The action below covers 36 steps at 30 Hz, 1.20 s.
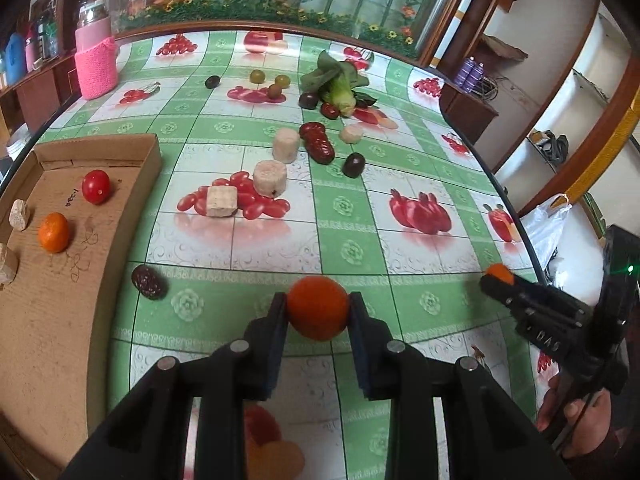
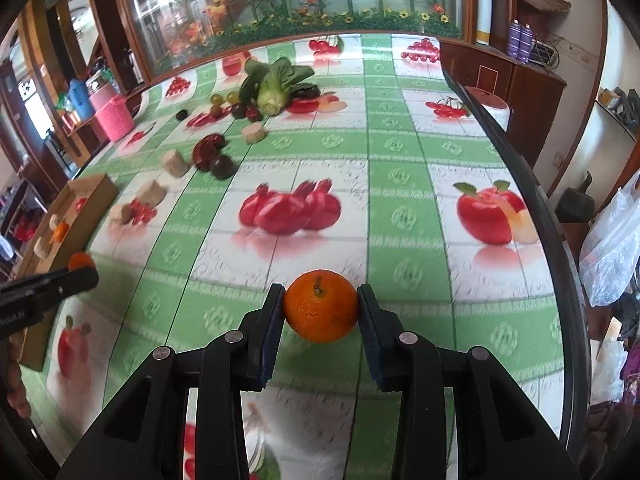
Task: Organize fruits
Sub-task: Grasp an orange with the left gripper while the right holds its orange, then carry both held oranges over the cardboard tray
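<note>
The left gripper (image 1: 318,308) pinched a small orange mandarin (image 1: 318,307) between its two black fingers (image 1: 276,316), the fruit seated at the very fingertips with a pad pressed against each side and its far half jutting past them. It was held above the green-and-white fruit-print tablecloth (image 1: 352,216), clear of the surface.

The right gripper (image 2: 321,306) likewise clamped a second mandarin (image 2: 321,306), stem up, squarely between the tips of its fingers (image 2: 374,320), both pads touching the peel.

To the left of the left gripper lay a shallow cardboard tray (image 1: 100,148); inside it rested a cherry tomato (image 1: 96,186) toward the far side, another mandarin (image 1: 54,232) nearer, and pale chunks (image 1: 19,214) against the left wall. A dark date (image 1: 149,282) lay on the cloth just right of the tray's near edge.

Farther off on the table sat pale cut cylinders (image 1: 271,177), a dark red jujube (image 1: 318,142), a dark round fruit (image 1: 353,165), green grapes (image 1: 257,76) and a leafy bok choy (image 1: 338,84). A pink knit-sleeved jar (image 1: 95,56) stood at the far left.
</note>
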Motion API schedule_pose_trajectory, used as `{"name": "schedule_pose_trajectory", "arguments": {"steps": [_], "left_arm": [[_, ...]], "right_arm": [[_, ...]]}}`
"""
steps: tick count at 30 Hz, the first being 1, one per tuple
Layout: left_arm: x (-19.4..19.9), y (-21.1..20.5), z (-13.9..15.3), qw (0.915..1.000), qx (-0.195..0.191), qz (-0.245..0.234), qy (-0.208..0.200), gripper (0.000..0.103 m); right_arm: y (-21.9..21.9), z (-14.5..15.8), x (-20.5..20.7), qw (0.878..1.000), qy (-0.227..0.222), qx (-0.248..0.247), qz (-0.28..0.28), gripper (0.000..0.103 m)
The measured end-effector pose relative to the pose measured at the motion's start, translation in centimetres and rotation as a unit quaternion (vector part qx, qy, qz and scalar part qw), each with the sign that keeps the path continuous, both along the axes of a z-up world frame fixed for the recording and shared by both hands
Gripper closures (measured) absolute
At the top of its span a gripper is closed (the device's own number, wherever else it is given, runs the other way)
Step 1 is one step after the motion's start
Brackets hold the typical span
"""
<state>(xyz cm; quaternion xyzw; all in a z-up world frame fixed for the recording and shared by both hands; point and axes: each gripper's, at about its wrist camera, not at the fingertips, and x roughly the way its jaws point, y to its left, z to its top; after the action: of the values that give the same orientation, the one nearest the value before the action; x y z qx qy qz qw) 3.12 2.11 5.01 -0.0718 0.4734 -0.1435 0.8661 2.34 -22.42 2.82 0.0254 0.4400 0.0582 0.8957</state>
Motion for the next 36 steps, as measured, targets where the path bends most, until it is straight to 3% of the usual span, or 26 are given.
{"name": "schedule_pose_trajectory", "arguments": {"steps": [12,22,36], "left_arm": [[-3.4,2.8,1.8,0.9995,-0.024,0.000,-0.019,0.071],[-5.0,11.3,3.0,0.9959,-0.030,0.077,-0.035,0.071],[-6.3,23.3,2.2,0.9806,-0.014,0.192,-0.036,0.071]], "right_arm": [[6.3,0.4,-2.4,0.998,0.003,-0.010,0.057,0.068],[15.1,2.5,-1.2,0.991,-0.011,0.006,0.133,0.068],[27.1,4.6,0.6,0.972,-0.019,0.025,0.233,0.068]]}}
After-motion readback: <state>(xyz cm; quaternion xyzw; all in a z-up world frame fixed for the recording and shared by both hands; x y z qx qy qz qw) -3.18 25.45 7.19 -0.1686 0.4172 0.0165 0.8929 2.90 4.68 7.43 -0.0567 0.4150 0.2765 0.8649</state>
